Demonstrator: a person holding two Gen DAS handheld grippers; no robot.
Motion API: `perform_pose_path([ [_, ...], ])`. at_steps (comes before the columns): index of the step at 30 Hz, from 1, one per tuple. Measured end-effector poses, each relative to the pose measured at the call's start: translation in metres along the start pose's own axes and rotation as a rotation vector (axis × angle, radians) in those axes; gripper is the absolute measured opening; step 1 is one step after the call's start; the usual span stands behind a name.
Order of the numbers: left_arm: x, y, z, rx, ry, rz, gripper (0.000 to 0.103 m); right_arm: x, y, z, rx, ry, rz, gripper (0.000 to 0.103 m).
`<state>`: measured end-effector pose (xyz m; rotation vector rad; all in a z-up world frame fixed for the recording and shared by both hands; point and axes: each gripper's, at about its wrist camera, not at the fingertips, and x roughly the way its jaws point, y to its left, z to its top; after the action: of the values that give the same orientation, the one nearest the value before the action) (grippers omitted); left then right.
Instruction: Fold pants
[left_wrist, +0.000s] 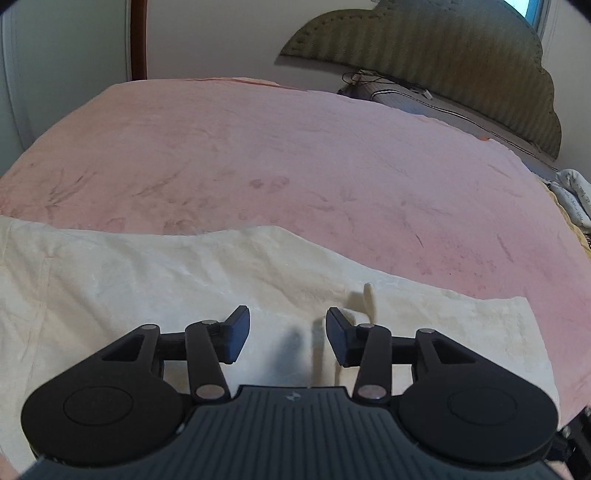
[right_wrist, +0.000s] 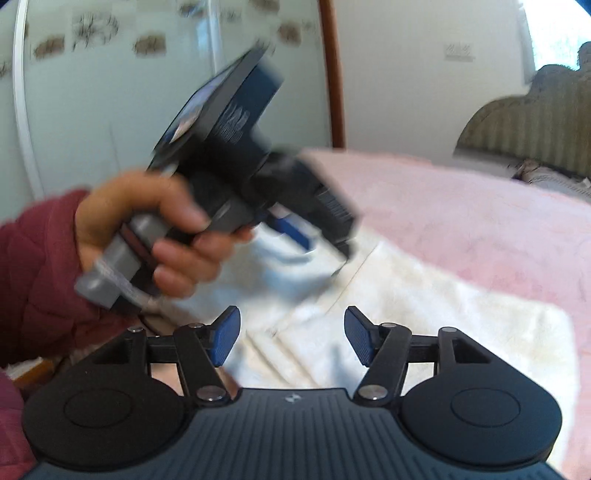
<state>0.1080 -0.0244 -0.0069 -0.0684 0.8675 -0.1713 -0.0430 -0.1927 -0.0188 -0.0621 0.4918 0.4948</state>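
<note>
Cream-white pants (left_wrist: 147, 295) lie flat and wrinkled across the near part of a pink bedspread (left_wrist: 295, 155). My left gripper (left_wrist: 288, 325) hovers over the pants, open, with nothing between its blue pads. A small cream cord end (left_wrist: 367, 301) sticks up by its right finger. In the right wrist view my right gripper (right_wrist: 291, 332) is open too, above the pants (right_wrist: 443, 314). A hand (right_wrist: 147, 221) in a maroon sleeve holds the blurred left gripper (right_wrist: 317, 236) just ahead, tilted down at the cloth.
A padded olive headboard (left_wrist: 443, 66) stands at the far right with a pillow and cables (left_wrist: 391, 94) below it. A patterned white cloth (left_wrist: 576, 199) lies at the bed's right edge. Pale wardrobe doors (right_wrist: 92, 92) and a wooden post (right_wrist: 332, 74) stand behind.
</note>
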Motion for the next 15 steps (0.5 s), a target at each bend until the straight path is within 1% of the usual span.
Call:
perform_pose_path([
  [2,-0.003,0.002,-0.004,-0.007,0.011,0.014,0.055,0.003,0.001,-0.003,-0.044,0.016,-0.108,0.062],
  [3,-0.005,0.003,-0.007,-0.008,0.012,0.021,0.055,0.008,-0.004,-0.004,-0.060,0.038,-0.132,0.062],
  [5,-0.010,0.007,-0.011,-0.008,0.007,0.030,0.055,0.014,-0.002,-0.010,-0.095,0.064,-0.128,0.062],
  [7,-0.015,0.014,-0.014,-0.032,0.009,0.012,0.055,0.016,0.000,-0.013,-0.149,0.077,-0.111,0.061],
  [9,-0.021,0.021,-0.013,-0.071,0.016,-0.027,0.055,0.023,0.010,-0.020,-0.209,0.097,-0.124,0.061],
  [11,-0.028,0.025,-0.012,-0.097,0.029,-0.090,0.055,0.038,0.032,-0.022,-0.275,0.118,-0.181,0.060],
  [12,-0.031,0.027,-0.012,-0.111,0.036,-0.120,0.055,0.039,0.035,-0.024,-0.310,0.125,-0.206,0.060],
  [15,-0.036,0.032,-0.011,-0.161,0.063,-0.212,0.055,0.048,0.057,-0.032,-0.458,0.162,-0.265,0.060],
])
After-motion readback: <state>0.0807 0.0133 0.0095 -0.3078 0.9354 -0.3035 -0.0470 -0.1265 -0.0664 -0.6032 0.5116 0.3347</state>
